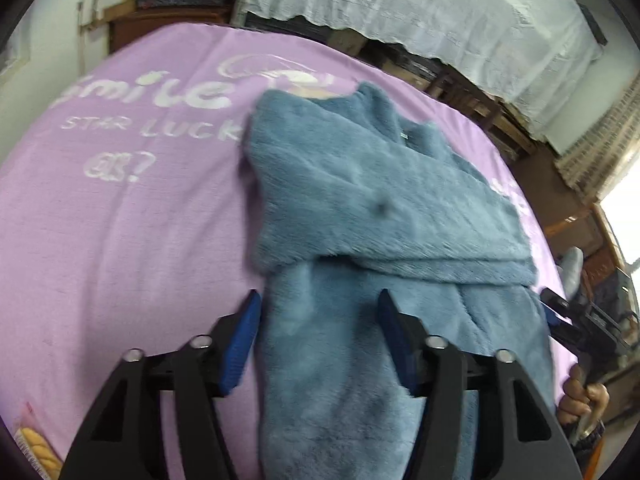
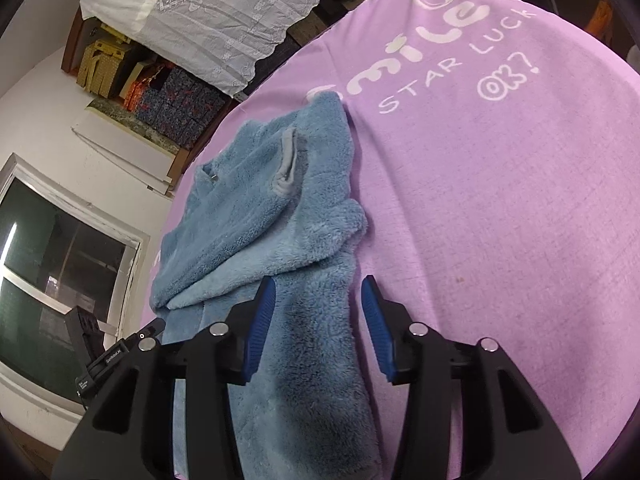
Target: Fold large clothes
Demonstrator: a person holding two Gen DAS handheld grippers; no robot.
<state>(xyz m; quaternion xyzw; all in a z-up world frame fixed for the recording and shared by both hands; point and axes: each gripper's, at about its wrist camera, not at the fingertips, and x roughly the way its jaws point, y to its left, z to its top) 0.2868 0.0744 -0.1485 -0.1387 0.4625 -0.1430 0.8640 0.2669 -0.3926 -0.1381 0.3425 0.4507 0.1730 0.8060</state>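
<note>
both tools, left tool [image 1: 318, 316] and right tool [image 2: 318, 300], gaping wide, holding nothing. straddling the blue fleece robe [image 1: 360, 200], probably lining up its next fold on the purple blanket [image 1: 120, 240].

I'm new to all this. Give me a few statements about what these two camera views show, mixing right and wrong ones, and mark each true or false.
1. The garment is a fluffy blue one. True.
2. It lies on a green sheet. False: the sheet is lilac with white lettering.
3. The left gripper is clamped on the fabric. False: its jaws stand open, with the garment lying between and below them.
4. The right gripper is open too. True.
5. The garment is spread out flat, with nothing folded. False: its upper part is already laid across the rest.
</note>
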